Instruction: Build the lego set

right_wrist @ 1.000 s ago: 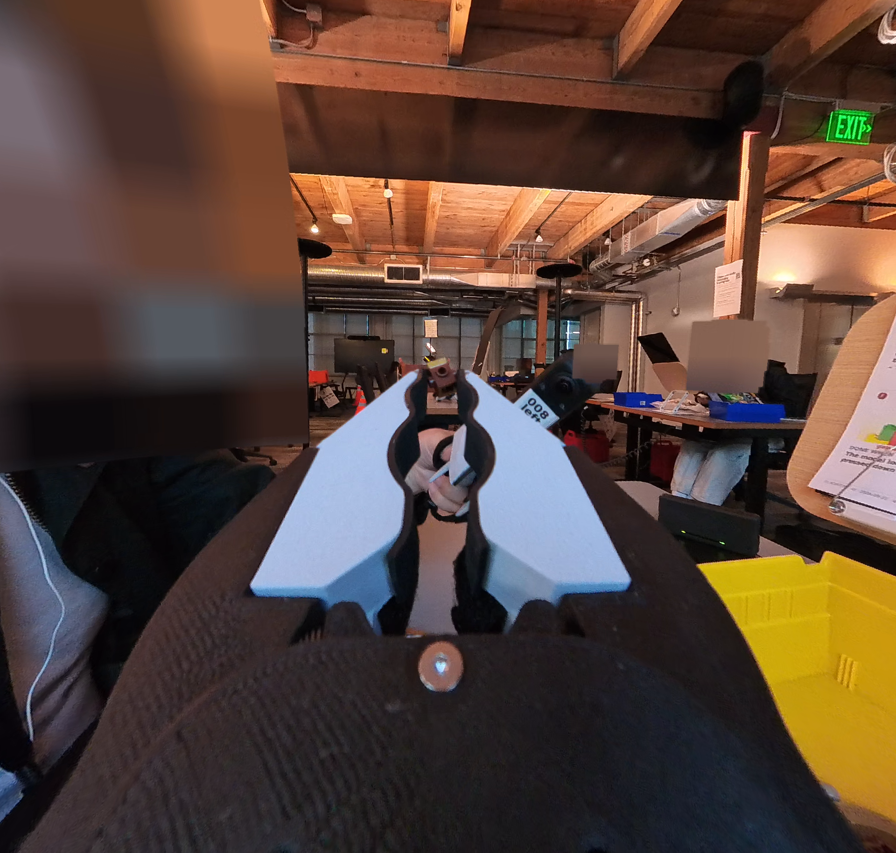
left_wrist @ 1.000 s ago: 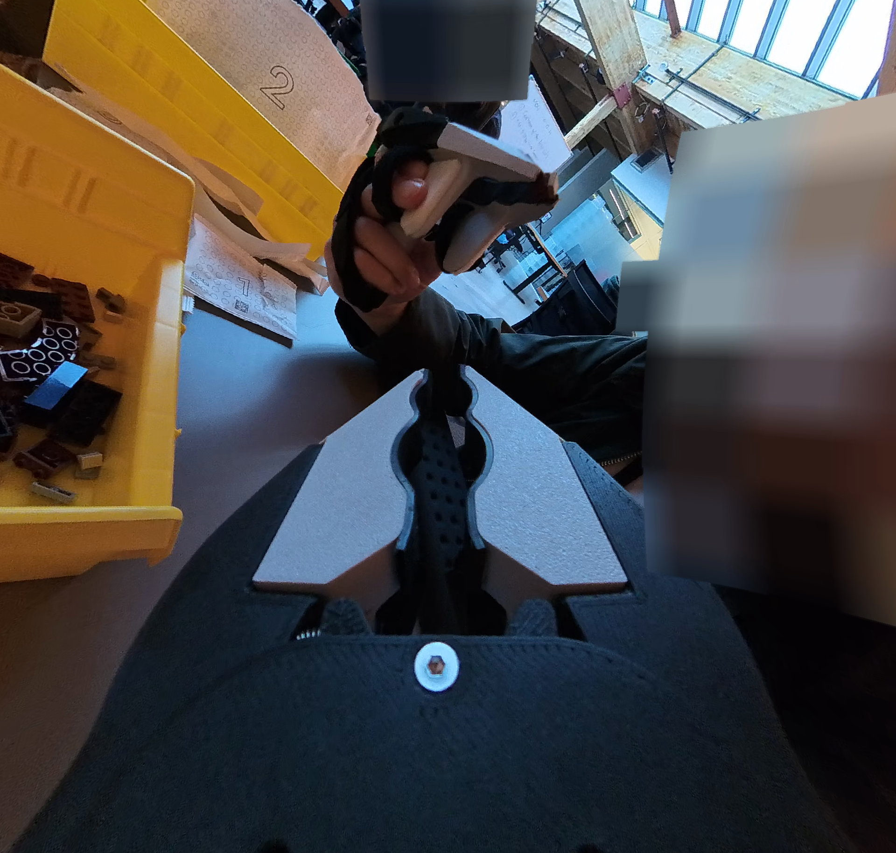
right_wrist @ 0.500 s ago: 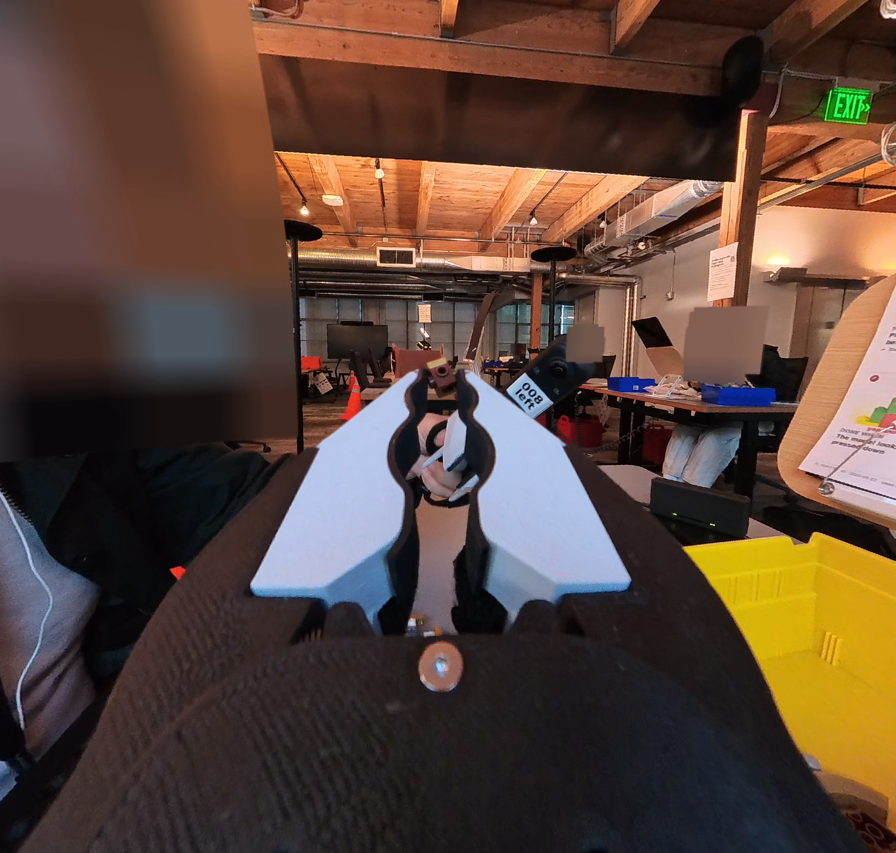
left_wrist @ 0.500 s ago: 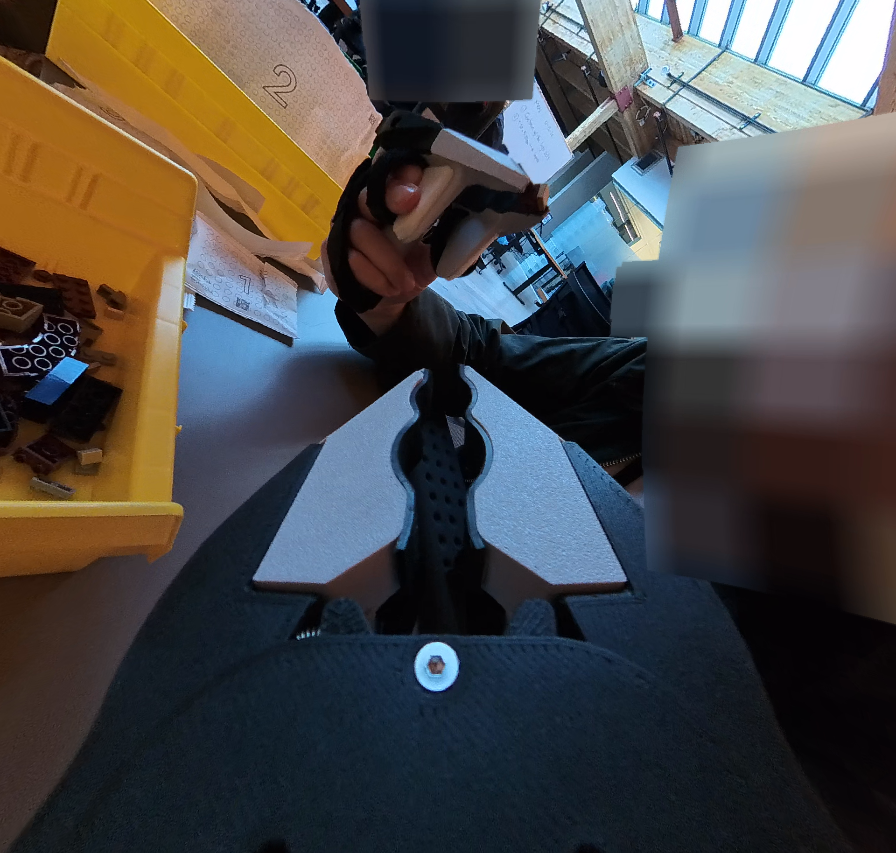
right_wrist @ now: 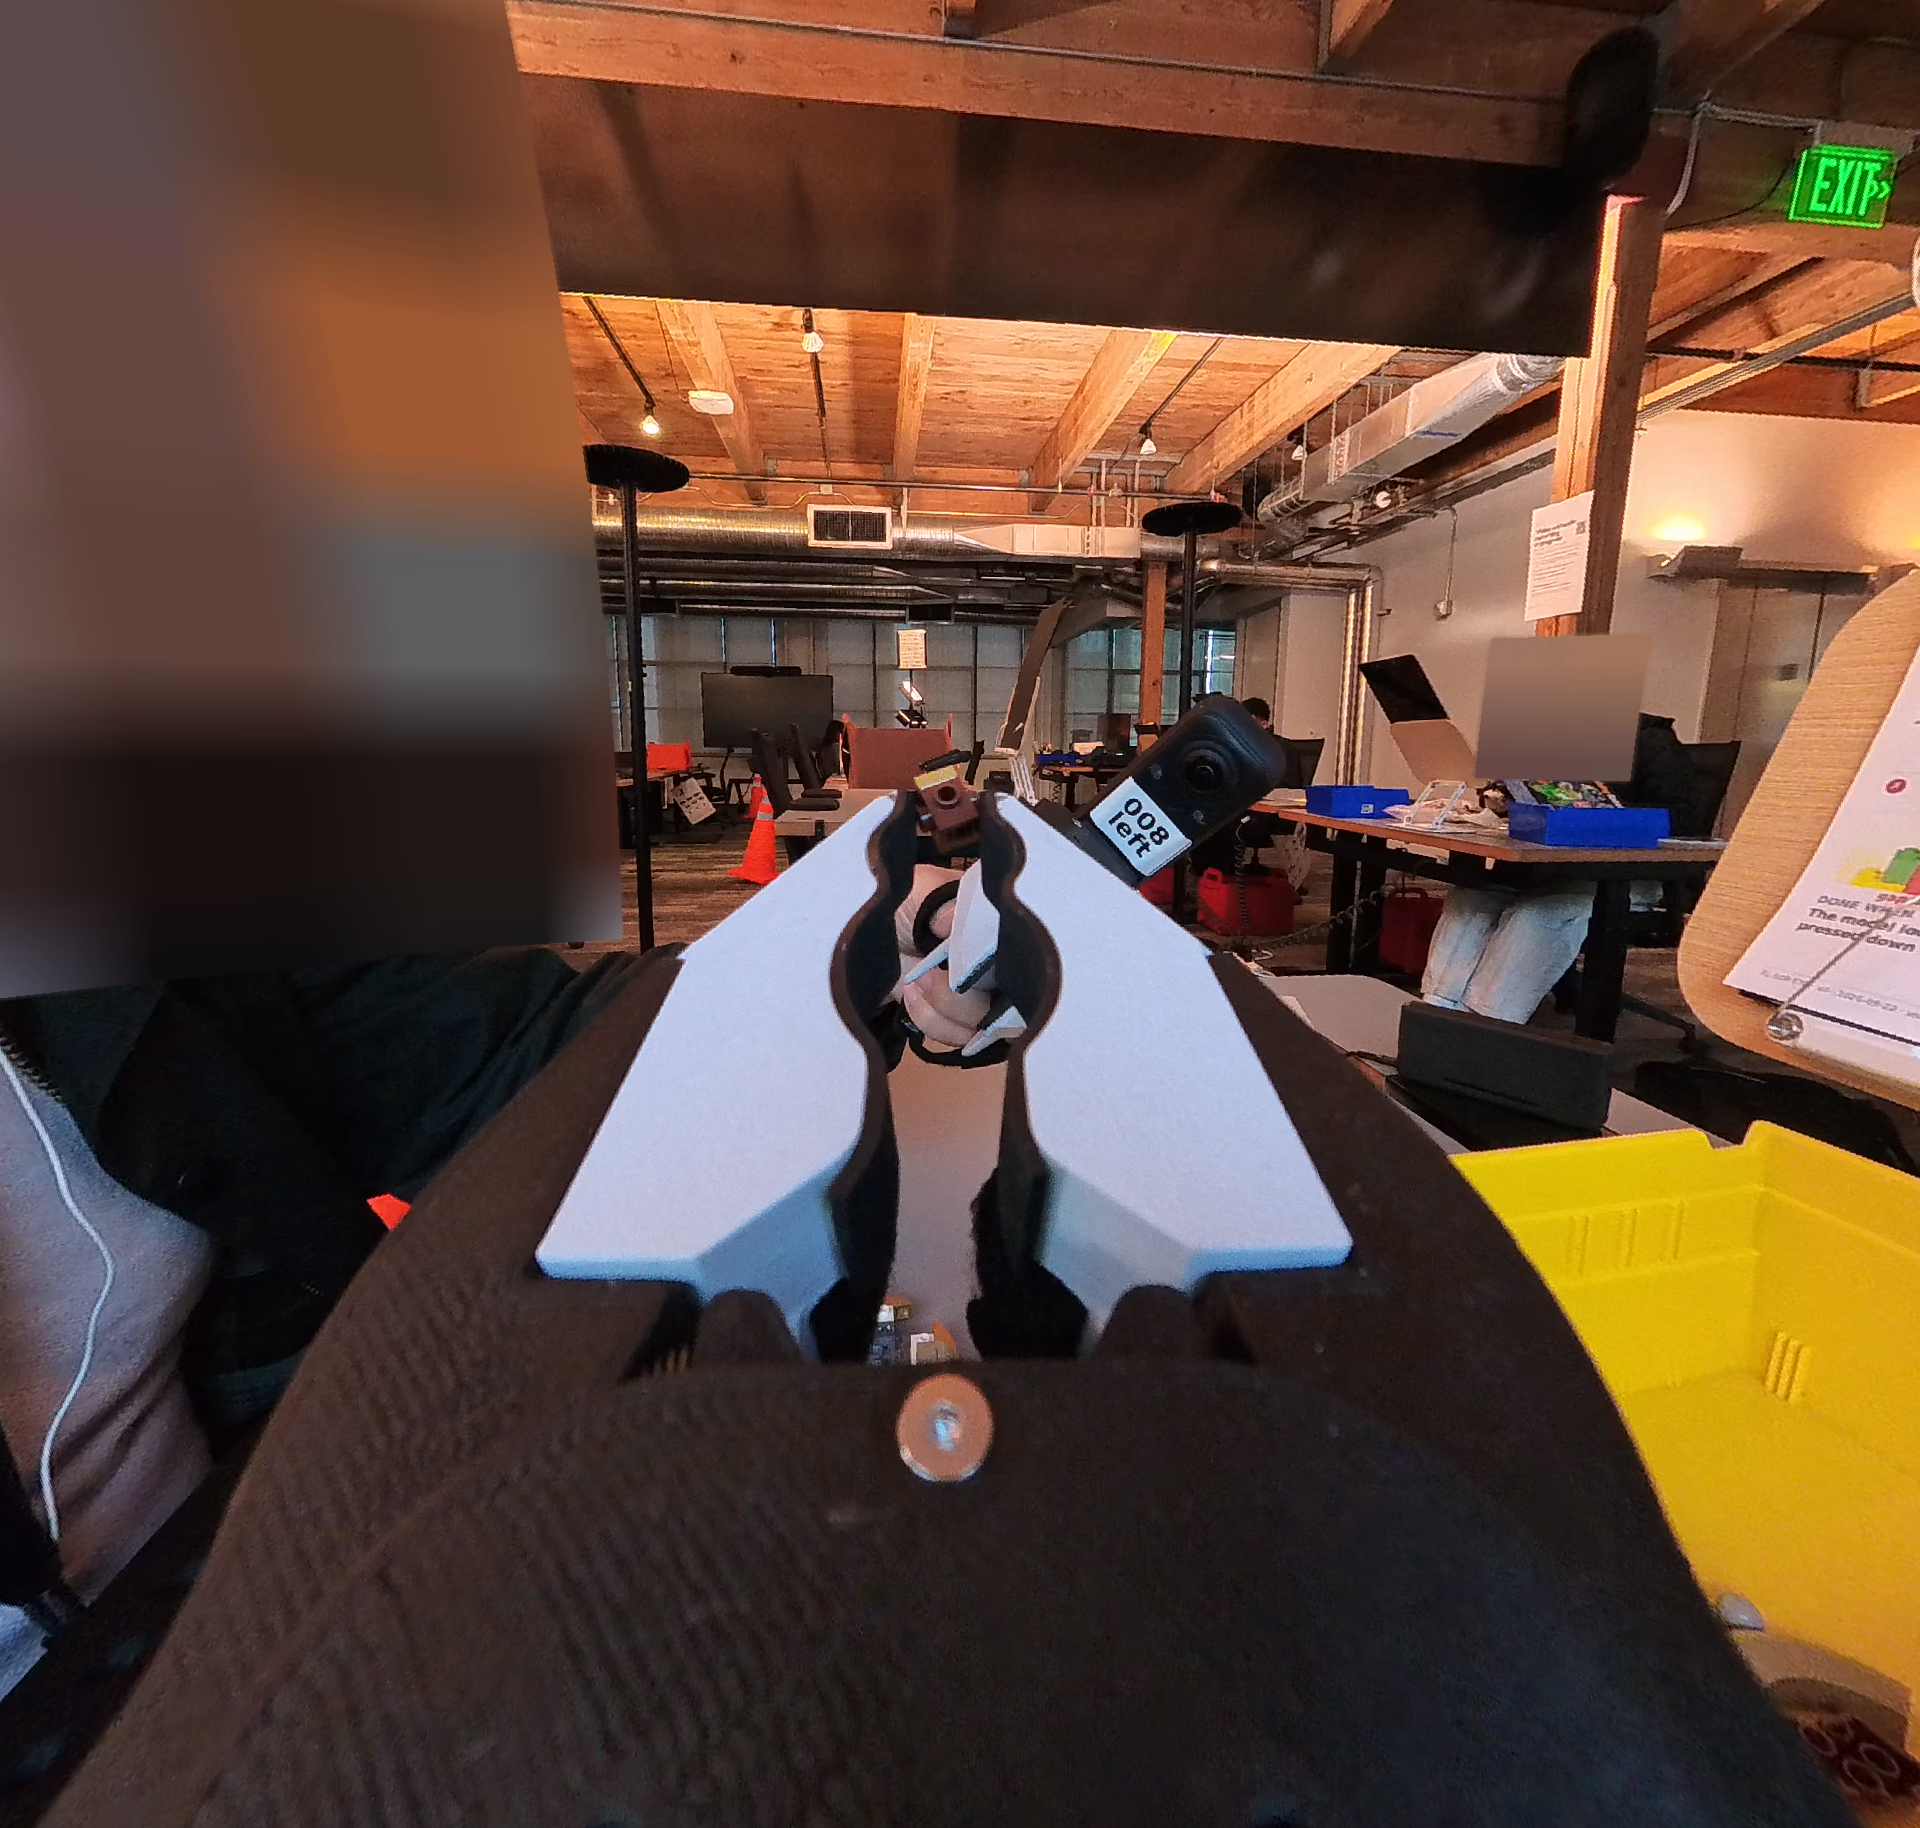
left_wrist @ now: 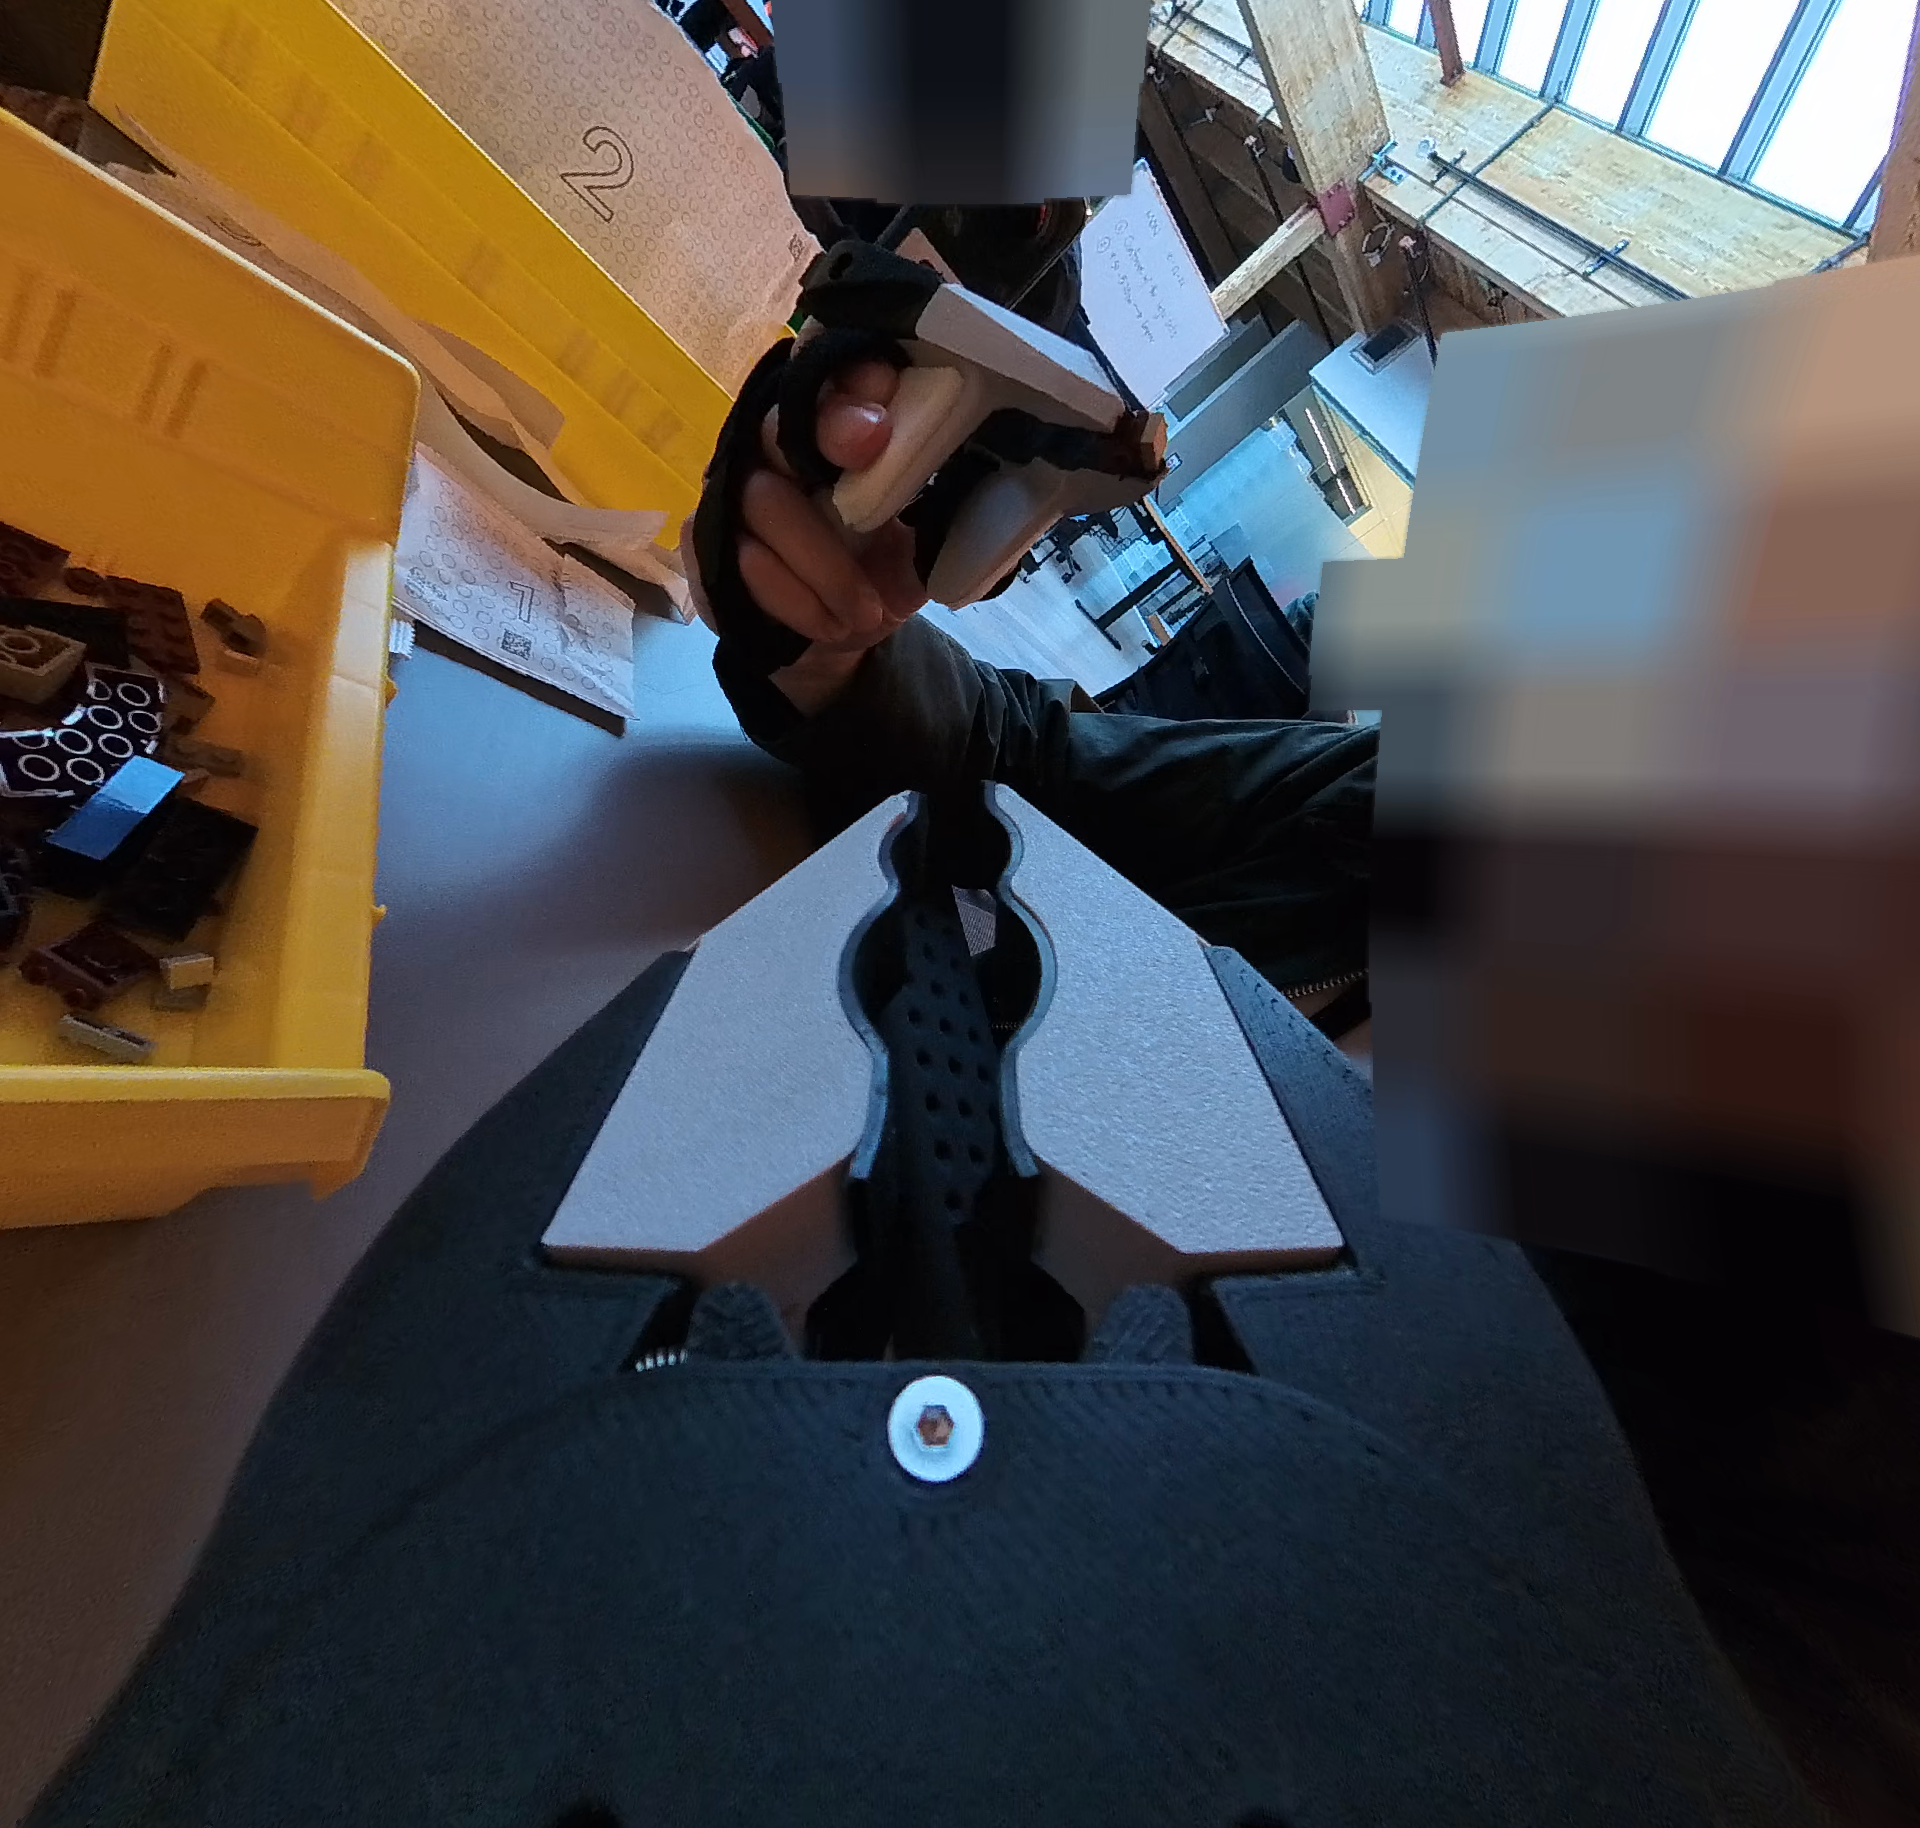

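My right gripper is shut on a small brown lego piece with a tan part on top, held up in the air at its fingertips. It also shows in the left wrist view, held by a hand above the grey table, with the brown piece at its tip. My left gripper is shut, low over the table, and I see nothing between its tips. Its body and camera show beyond my right fingertips.
A yellow bin at the left holds several loose dark, brown and blue bricks. Numbered paper bags lie behind it. Another yellow bin is at the lower right of the right wrist view. A person's dark sleeve crosses ahead. Tip to tip, the grippers are about 9 cm apart.
The right gripper has tipped down a little, so more of the yellow bin shows. In the left wrist view it has shifted slightly. Both grippers stay shut.
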`<state>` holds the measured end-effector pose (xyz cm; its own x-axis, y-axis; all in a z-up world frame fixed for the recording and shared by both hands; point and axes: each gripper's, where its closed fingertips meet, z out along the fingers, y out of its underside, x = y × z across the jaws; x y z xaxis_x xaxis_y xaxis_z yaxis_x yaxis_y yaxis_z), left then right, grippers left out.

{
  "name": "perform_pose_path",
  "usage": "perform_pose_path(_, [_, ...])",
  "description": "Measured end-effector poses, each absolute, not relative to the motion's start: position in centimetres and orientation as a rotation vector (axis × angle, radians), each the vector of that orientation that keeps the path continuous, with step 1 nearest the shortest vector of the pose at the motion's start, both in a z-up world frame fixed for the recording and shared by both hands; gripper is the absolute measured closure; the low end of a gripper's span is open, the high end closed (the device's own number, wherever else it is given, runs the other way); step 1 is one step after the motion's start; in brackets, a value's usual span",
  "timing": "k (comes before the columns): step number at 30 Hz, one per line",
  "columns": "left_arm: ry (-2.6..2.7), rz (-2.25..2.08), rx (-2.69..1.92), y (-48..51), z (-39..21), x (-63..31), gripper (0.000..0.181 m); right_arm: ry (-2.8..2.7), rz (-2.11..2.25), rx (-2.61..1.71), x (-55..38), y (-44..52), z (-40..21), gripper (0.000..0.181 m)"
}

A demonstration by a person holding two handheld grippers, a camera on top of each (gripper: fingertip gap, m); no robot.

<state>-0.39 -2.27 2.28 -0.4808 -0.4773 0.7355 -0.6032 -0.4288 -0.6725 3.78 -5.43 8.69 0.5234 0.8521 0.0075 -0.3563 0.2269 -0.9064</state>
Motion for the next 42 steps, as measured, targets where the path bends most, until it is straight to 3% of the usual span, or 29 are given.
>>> perform_pose_path(29, [-1.575, 2.115, 1.565, -1.9, 3.0, 0.0, 0.173, -0.602, 0.821, -1.110, 3.4, -4.2, 7.2, 0.172])
perform_pose_path(32, [-1.527, 2.168, 1.622, -1.3, 3.4, 0.8, 0.171, -0.628, 0.726, -1.175, 3.1, -3.2, 5.9, 0.172])
perform_pose_path(35, [-1.509, 2.155, 1.772, -0.4, 2.5, 2.0, 0.151, -0.671, 0.554, -1.244, 2.9, -2.0, 4.3, 0.172])
perform_pose_path(42, [-1.583, 2.083, 1.836, -0.9, 0.8, 3.0, 0.158, -0.787, 0.213, -1.346, 2.4, -0.2, 1.2, 0.171])
